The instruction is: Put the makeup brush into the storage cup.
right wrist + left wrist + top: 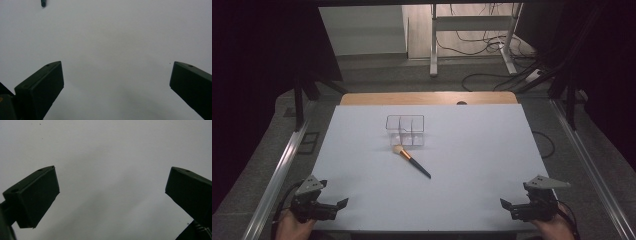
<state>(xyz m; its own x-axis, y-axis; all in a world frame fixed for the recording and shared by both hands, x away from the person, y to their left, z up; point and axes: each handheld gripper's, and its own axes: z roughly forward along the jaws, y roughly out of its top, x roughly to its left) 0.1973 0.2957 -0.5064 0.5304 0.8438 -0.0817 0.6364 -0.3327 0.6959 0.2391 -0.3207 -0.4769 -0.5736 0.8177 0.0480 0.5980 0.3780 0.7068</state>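
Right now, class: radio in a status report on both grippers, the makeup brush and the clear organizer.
Left gripper and right gripper open, empty, at near corners. Makeup brush flat on the mat, bristles by the clear organizer. Nothing in the way.

table: white sheet [472,175] over wooden top [427,98], wood strip exposed at far edge
rails: metal bars [279,170] along both sides
floor: grey carpet [387,75], paler panel farther back
furniture: white metal frame legs [433,45] beyond table
cables: black loops [482,42] on floor, far right
surround: dark curtains [257,60] left and right
light: dim, brighter at back
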